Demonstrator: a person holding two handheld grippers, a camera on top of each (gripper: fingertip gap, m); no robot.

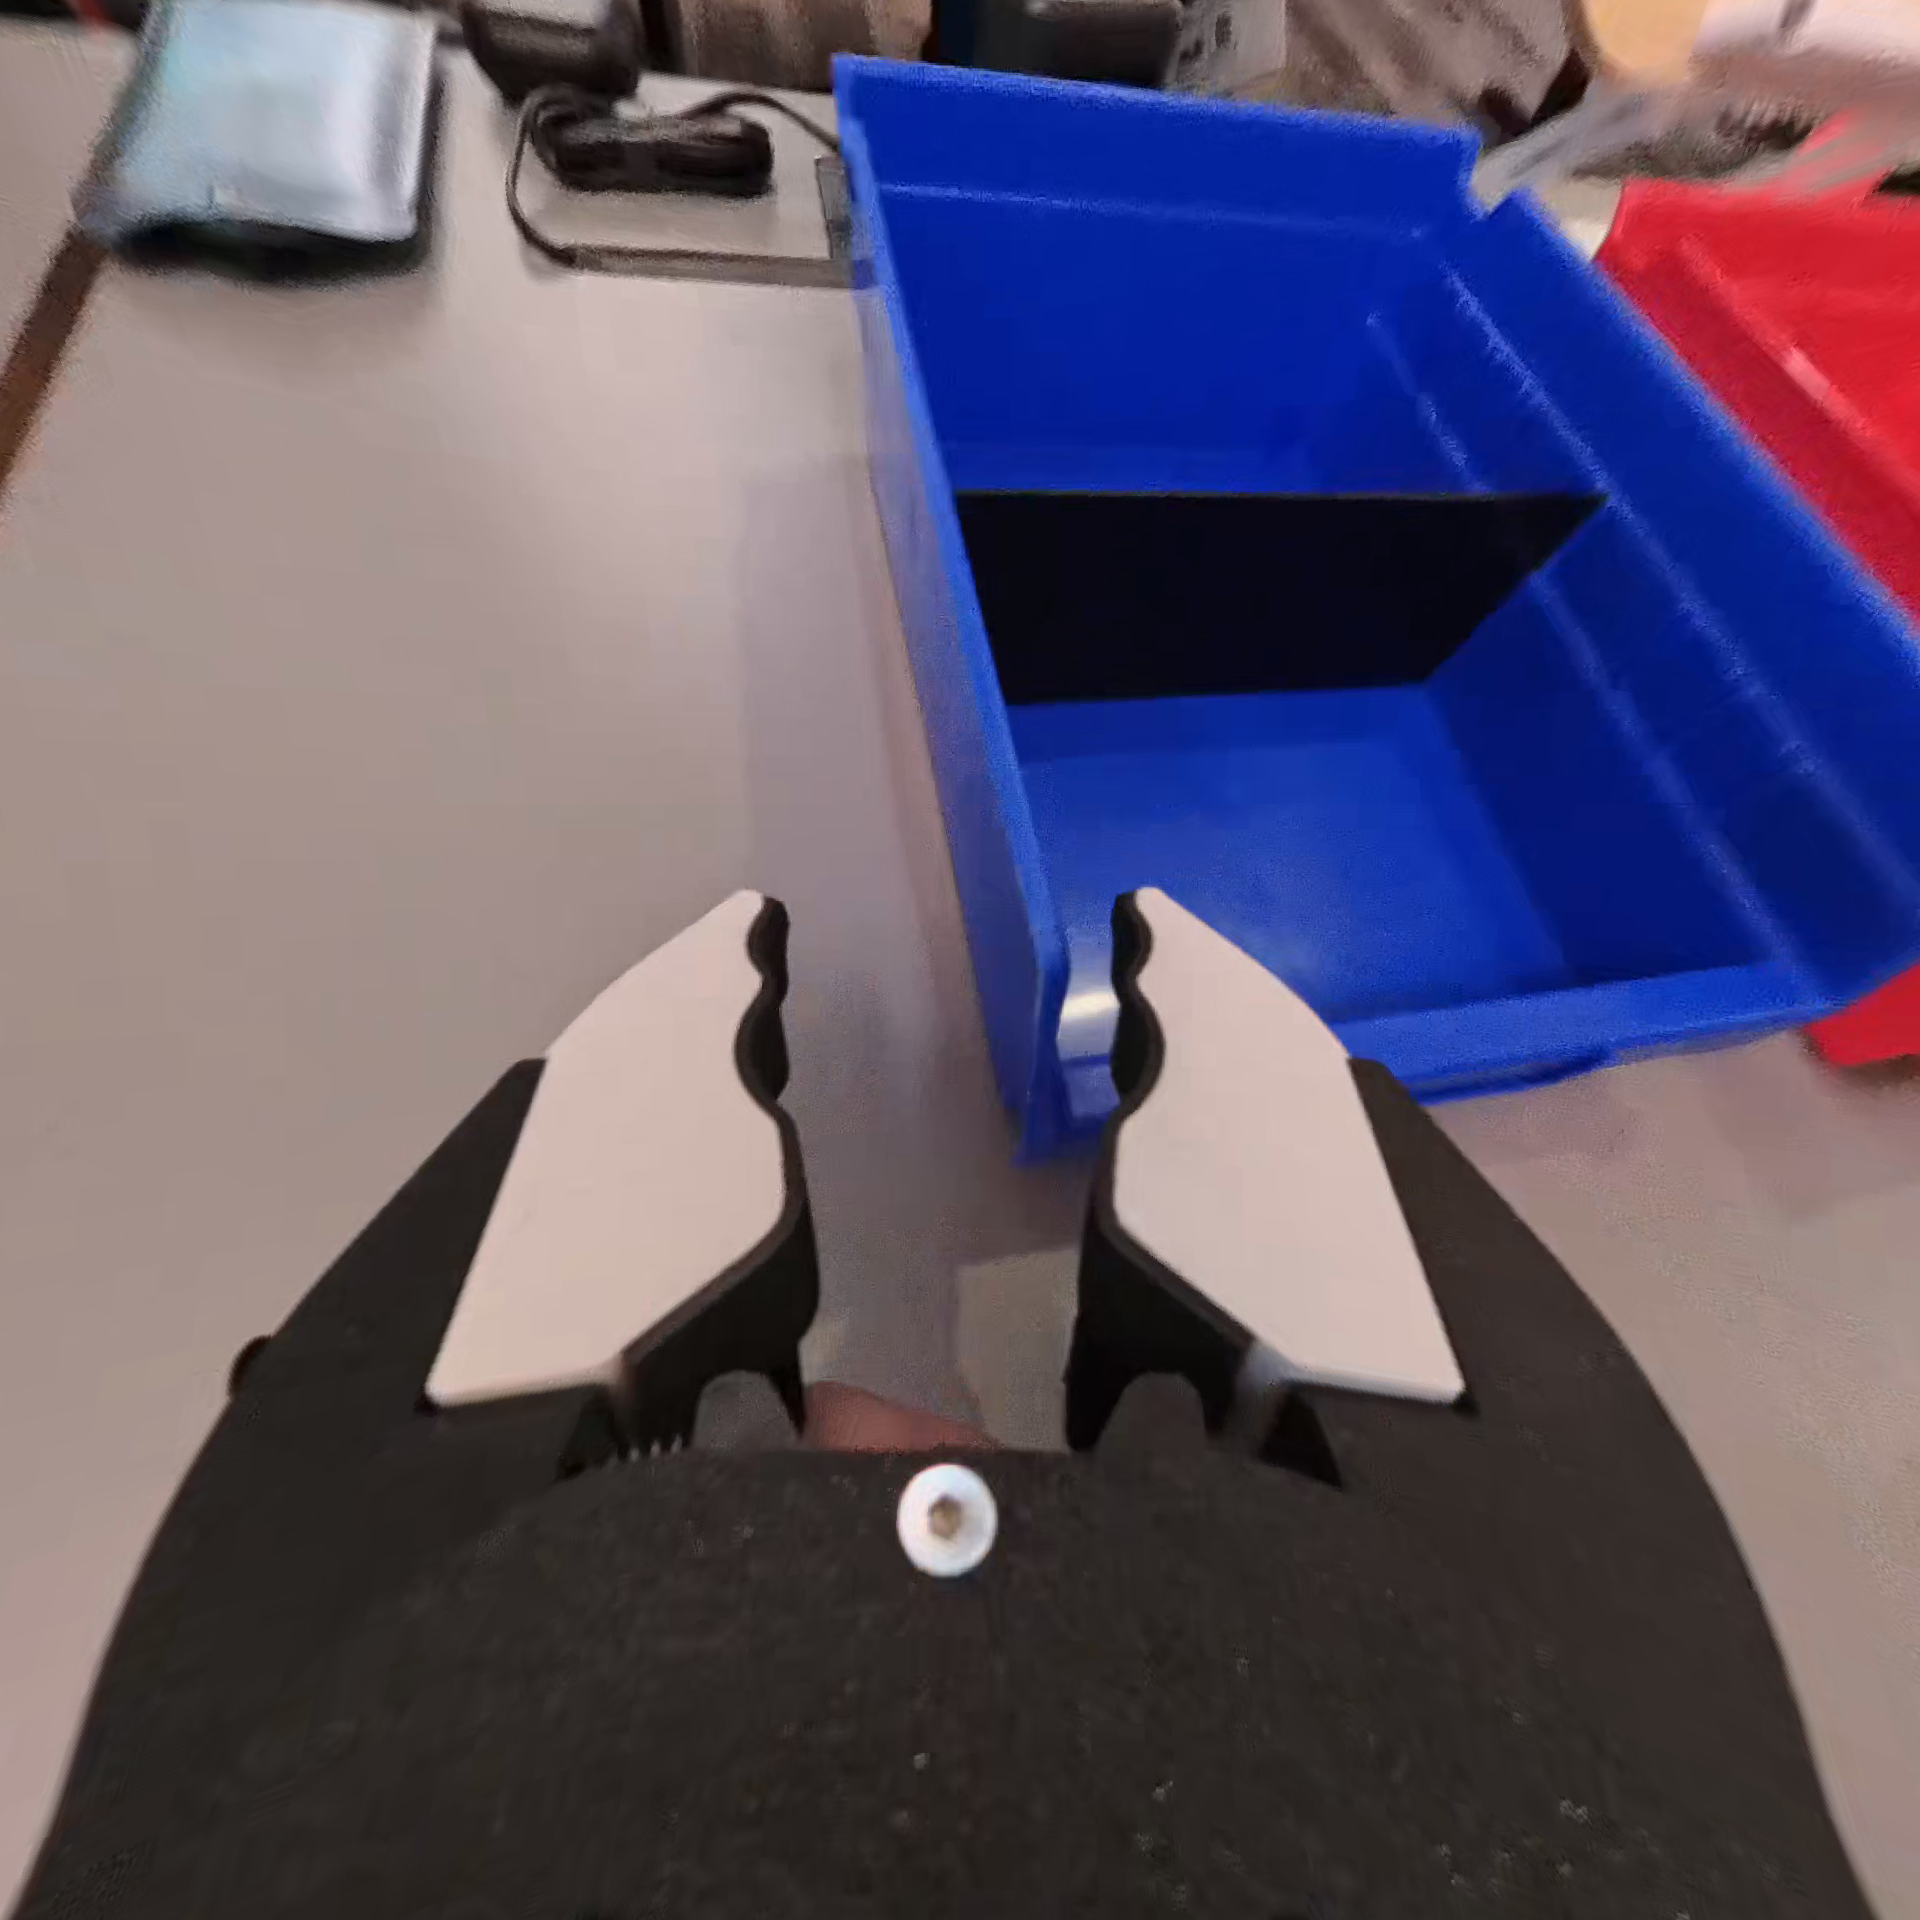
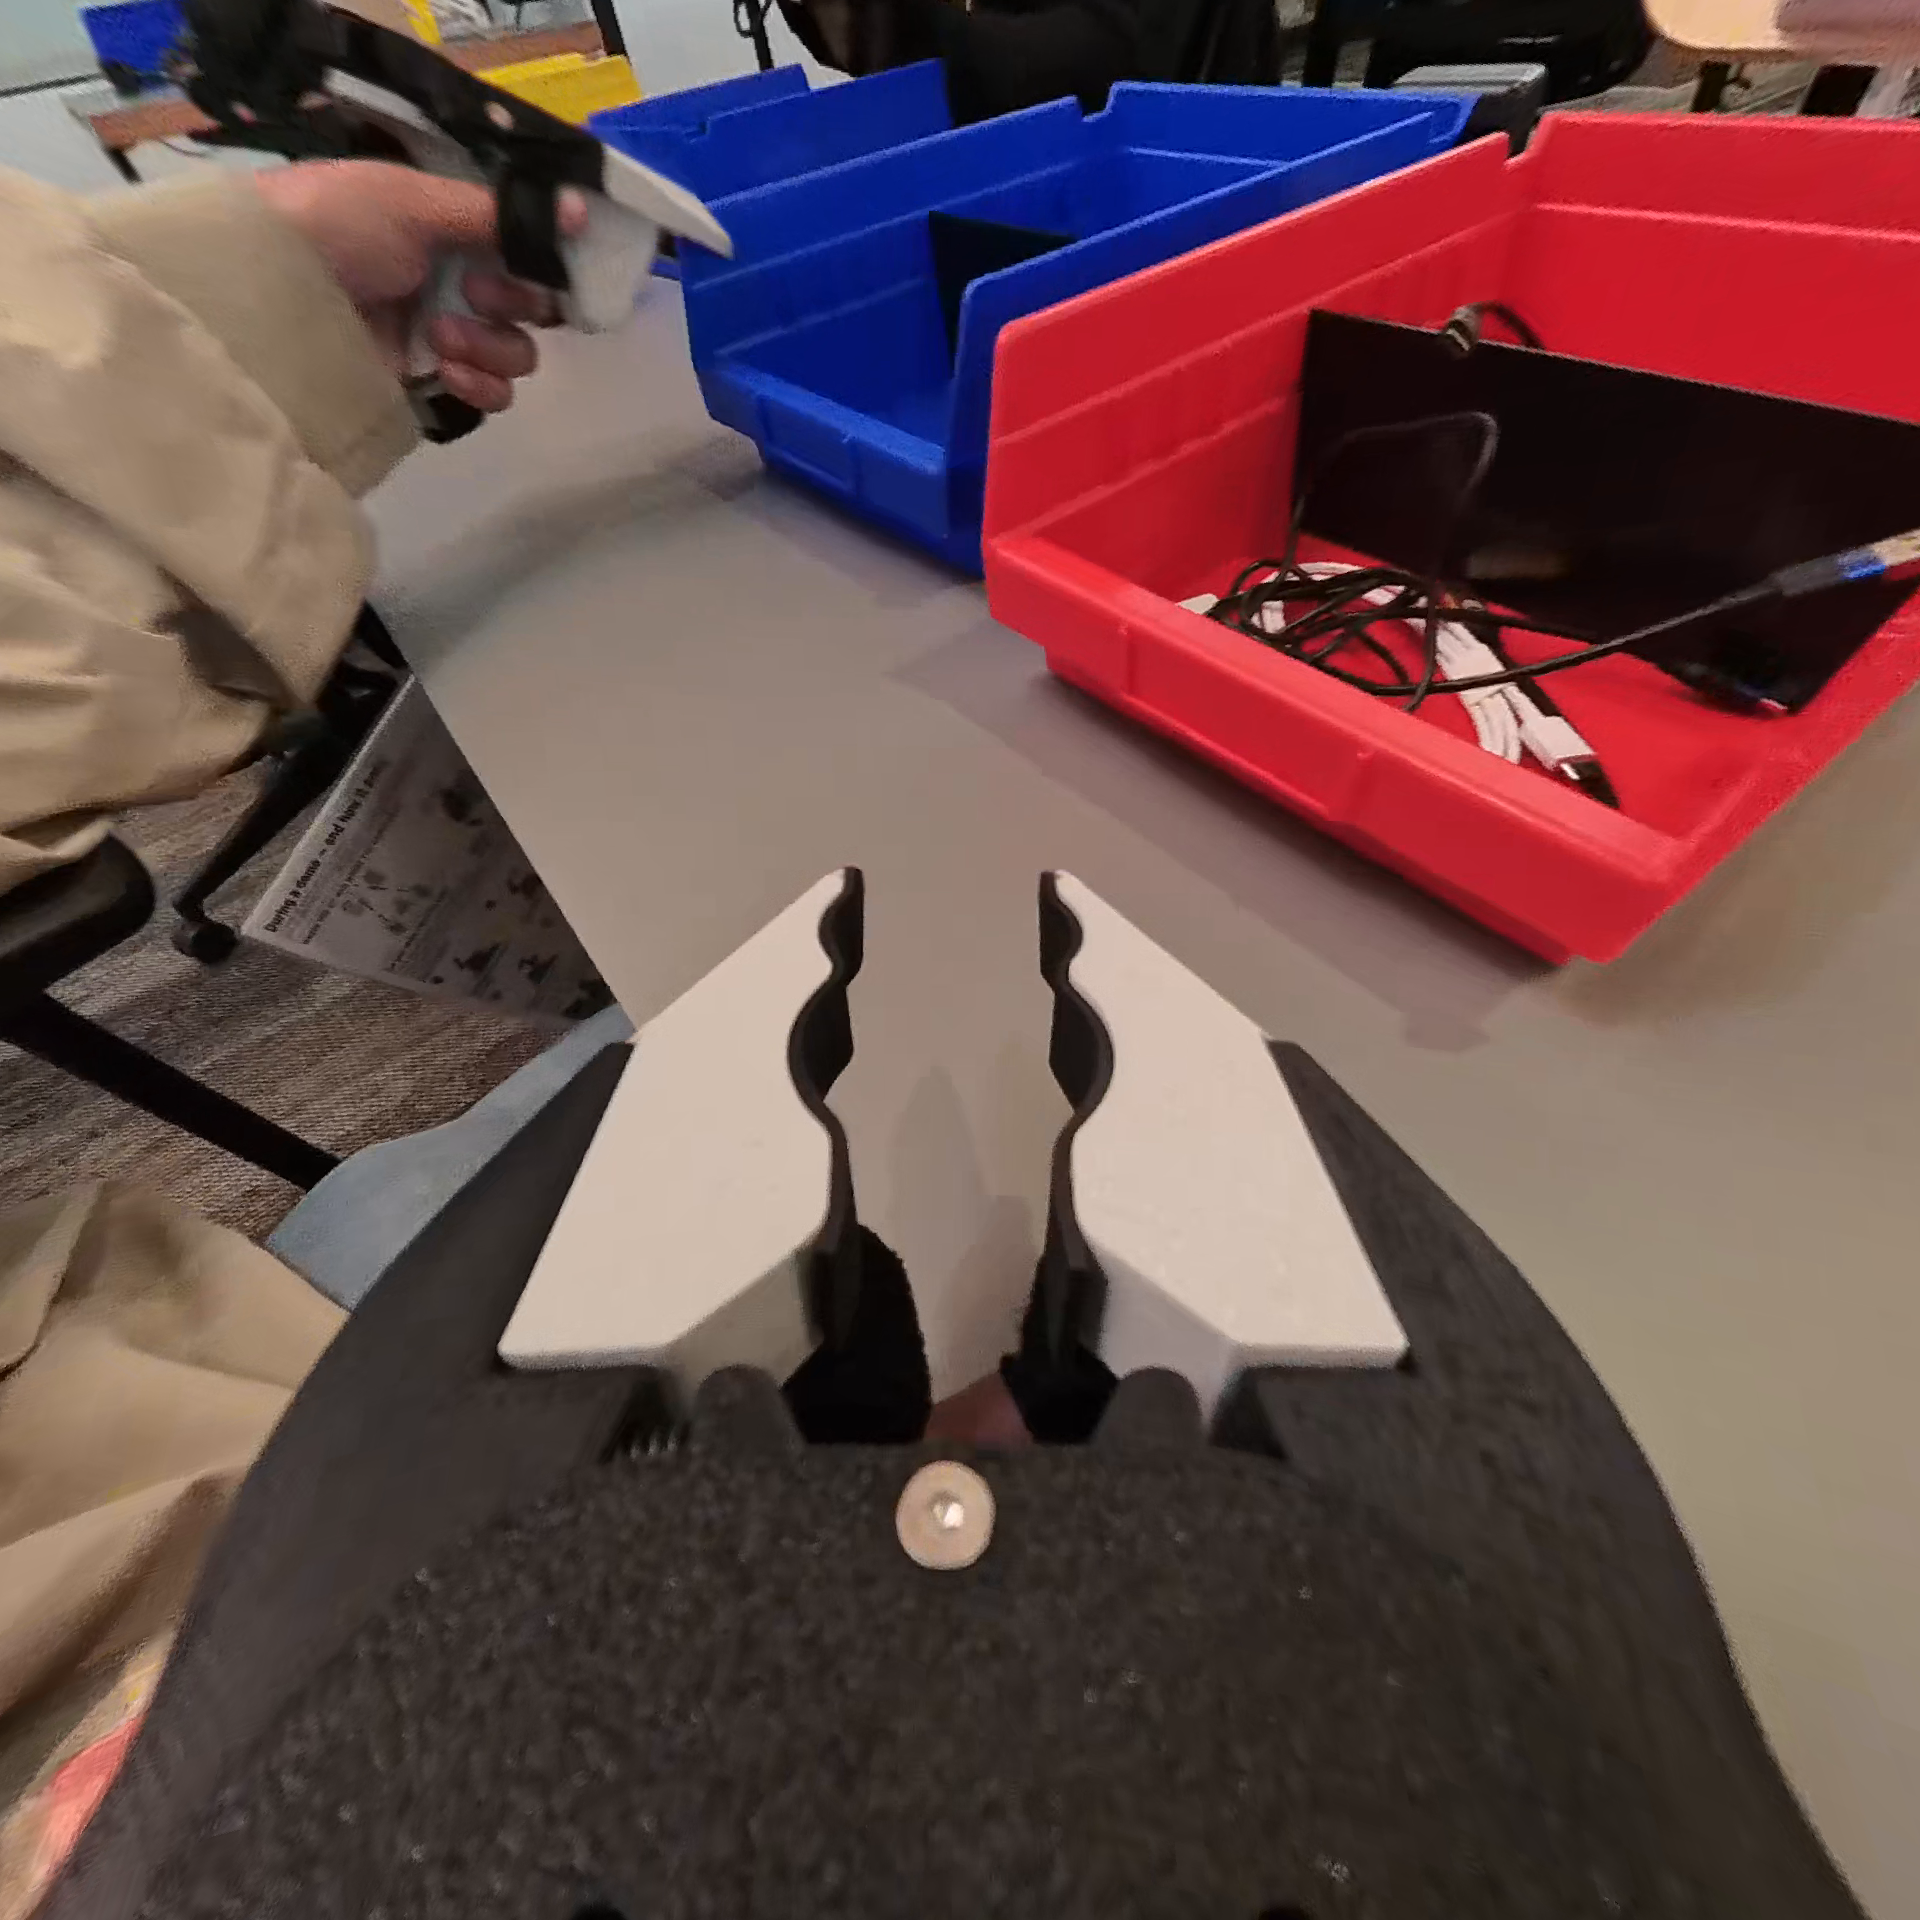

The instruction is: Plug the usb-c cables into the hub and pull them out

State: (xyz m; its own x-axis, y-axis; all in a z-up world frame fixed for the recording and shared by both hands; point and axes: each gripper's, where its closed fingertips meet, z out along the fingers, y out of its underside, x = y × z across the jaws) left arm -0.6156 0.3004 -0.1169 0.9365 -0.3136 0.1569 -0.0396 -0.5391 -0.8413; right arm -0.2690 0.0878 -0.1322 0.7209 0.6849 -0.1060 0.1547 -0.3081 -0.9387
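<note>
In the right wrist view a red bin holds a tangle of black cable, a coiled white cable and a black lead that ends in a blue-tipped plug. A dark flat device lies by the bin's black divider; I cannot tell if it is the hub. My right gripper is open and empty over the table, short of the red bin. My left gripper is open and empty at the near left corner of an empty blue bin. It also shows in the right wrist view, held by a hand.
The blue bin stands left of the red bin, with a black divider across it. A black box with a cable and a dark pouch lie at the table's far left. A person's beige sleeve and a chair are at left. My hands' fingertips stand some 40 cm from each other.
</note>
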